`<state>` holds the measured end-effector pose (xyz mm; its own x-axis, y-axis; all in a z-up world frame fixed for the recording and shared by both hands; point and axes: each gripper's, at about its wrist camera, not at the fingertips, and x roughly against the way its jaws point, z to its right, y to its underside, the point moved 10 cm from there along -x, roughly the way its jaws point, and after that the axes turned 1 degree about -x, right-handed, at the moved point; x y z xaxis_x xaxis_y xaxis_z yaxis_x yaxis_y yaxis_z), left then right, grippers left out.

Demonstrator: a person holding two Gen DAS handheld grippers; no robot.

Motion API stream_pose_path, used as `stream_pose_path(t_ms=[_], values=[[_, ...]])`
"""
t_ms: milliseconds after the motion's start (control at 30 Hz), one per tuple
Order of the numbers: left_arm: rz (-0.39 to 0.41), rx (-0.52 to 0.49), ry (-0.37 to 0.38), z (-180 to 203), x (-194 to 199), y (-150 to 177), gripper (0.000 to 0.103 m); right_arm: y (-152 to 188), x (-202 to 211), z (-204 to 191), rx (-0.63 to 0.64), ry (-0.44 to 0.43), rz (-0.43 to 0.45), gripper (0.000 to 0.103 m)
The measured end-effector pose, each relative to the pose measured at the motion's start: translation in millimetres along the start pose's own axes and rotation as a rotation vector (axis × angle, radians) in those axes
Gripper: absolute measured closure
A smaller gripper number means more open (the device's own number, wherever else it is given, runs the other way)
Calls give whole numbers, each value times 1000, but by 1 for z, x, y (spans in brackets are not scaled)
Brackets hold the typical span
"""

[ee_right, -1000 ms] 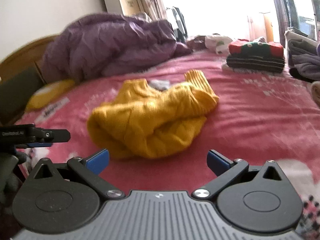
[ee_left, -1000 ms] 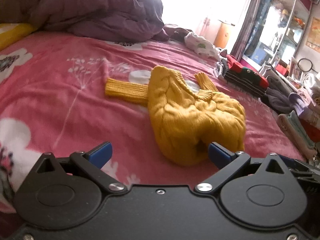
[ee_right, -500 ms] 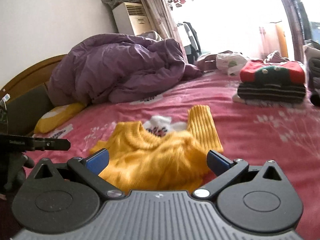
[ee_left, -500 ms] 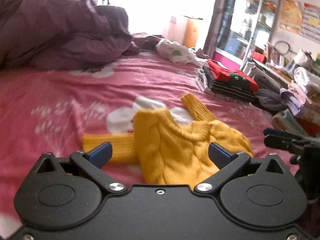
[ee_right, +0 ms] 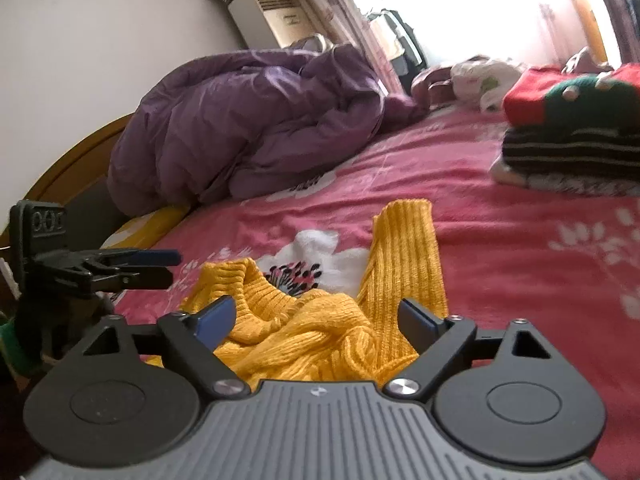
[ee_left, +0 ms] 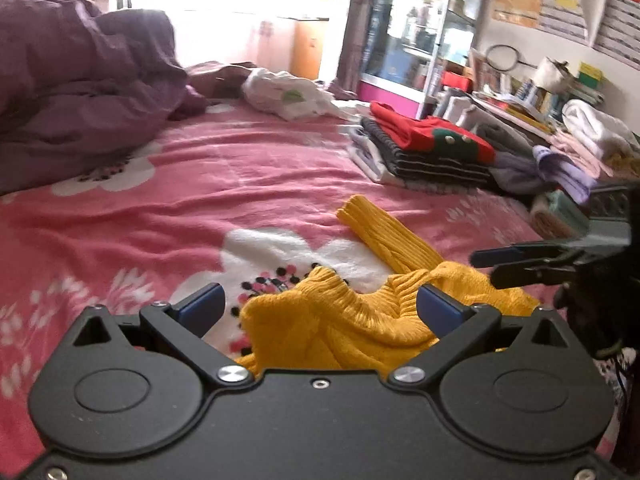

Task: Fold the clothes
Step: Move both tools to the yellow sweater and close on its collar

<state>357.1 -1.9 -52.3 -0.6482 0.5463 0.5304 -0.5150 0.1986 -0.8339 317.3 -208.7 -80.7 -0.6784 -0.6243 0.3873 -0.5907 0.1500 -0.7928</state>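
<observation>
Nearest: left gripper (ee_left: 320, 307) and right gripper (ee_right: 316, 318), both spread wide and grasping nothing, hovering low over the yellow sweater (ee_left: 360, 320). The sweater is lying crumpled on the pink bedspread (ee_left: 168, 200), one sleeve (ee_right: 404, 248) pointing away. Judged step: approaching for a first grasp; next move is calling for pinching edges and spreading it flat. Farther: folded stack (ee_left: 424, 152), purple duvet (ee_right: 248, 128).
</observation>
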Motion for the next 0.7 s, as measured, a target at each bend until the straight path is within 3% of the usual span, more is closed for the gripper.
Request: stream_pose_path(t_ms=[133, 333, 433, 600, 700], values=[[0, -40, 38, 2, -13, -3, 0, 5, -16, 12, -66, -44, -32, 25], [-77, -95, 76, 3, -40, 5, 1, 14, -23, 12, -88, -85, -54, 38], [-106, -114, 111, 9, -44, 14, 2, 15, -23, 11, -88, -95, -52, 38], [-112, -169, 156, 20, -24, 22, 25, 16, -22, 4, -67, -127, -62, 48], [-130, -244, 158, 32, -9, 34, 29, 17, -16, -8, -18, -151, -73, 53]])
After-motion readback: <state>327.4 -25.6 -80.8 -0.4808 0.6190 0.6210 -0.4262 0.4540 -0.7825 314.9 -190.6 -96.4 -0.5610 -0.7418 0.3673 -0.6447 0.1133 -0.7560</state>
